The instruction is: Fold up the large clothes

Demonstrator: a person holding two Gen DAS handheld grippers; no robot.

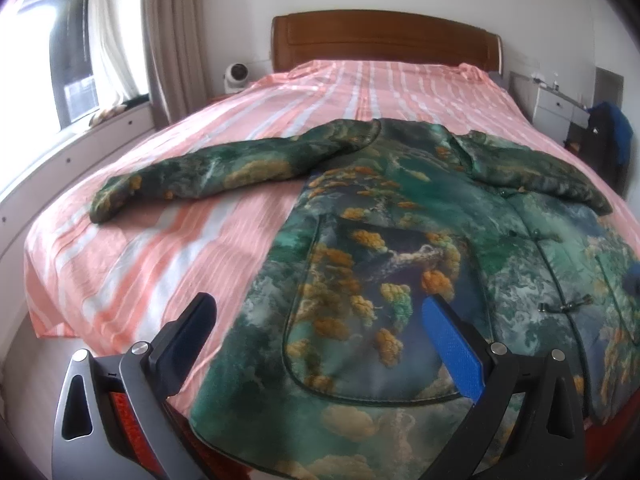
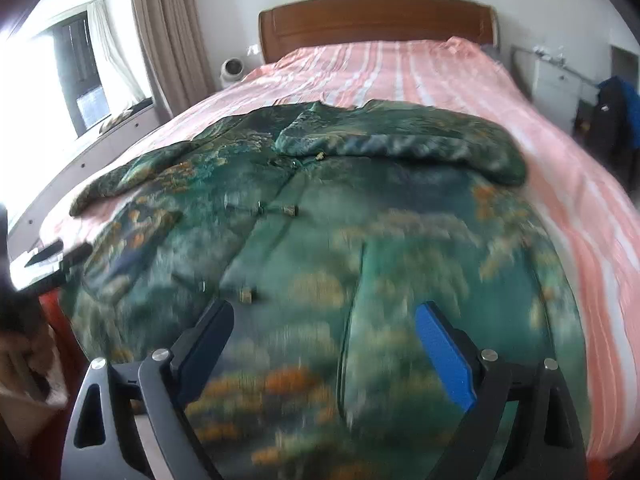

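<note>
A: Lying flat on the bed (image 1: 132, 264), the jacket (image 1: 400, 248) is face up, hem at the near edge, collar toward the far headboard (image 1: 384, 40); its left sleeve (image 1: 192, 176) extends out over the striped pink sheet (image 1: 340, 88); the right sleeve (image 2: 420, 140) is folded across the upper chest.

B: Jaw state?

A: Left gripper (image 1: 316, 312): jaws spread wide, nothing between the pads, hovering above the near left front panel and its patch pocket (image 1: 376, 320); right gripper (image 2: 324, 320): jaws likewise spread, nothing pinched, above the near right panel; the fabric below it is blurred.

B: Obstructions?

A: None on the garment itself; knot buttons (image 2: 290, 211) run down the front closure between the two grippers. In the right wrist view, the left gripper's fingers (image 2: 56, 254) show at the left edge beside the hem.

B: Surroundings?

A: A window (image 1: 72, 64) with a beige curtain (image 1: 172, 40) on the far left; a small round white appliance (image 1: 236, 76) beside the headboard; a white drawer unit (image 1: 556, 104) far right, with dark and blue clothing (image 1: 612, 136) near it; the walls are white.
</note>
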